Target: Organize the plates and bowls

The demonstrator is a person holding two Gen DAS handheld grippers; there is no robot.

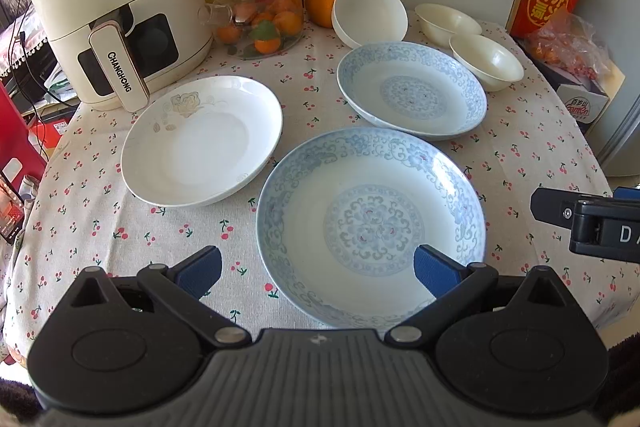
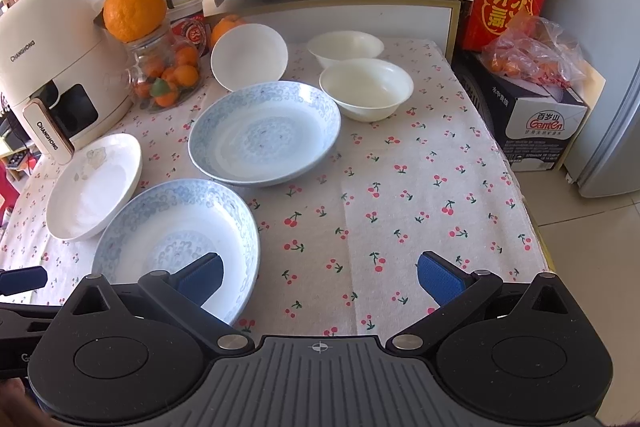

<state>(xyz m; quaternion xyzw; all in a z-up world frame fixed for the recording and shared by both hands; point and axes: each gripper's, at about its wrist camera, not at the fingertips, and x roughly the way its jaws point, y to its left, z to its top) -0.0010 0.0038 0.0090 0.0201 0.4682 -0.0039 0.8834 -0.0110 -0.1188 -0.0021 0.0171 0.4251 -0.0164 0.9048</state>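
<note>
Blue-patterned plates [image 1: 370, 223] [image 1: 412, 89] lie apart on the table [image 2: 400, 195]; left tool [image 1: 318, 269] and right tool [image 2: 320, 275] released (both empty).

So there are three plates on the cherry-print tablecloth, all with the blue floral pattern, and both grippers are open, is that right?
Not quite: only two plates are blue-patterned. The third plate, nearest the air fryer, is white with a faint beige flower, as the left wrist view shows. The left gripper and right gripper are open.
</note>
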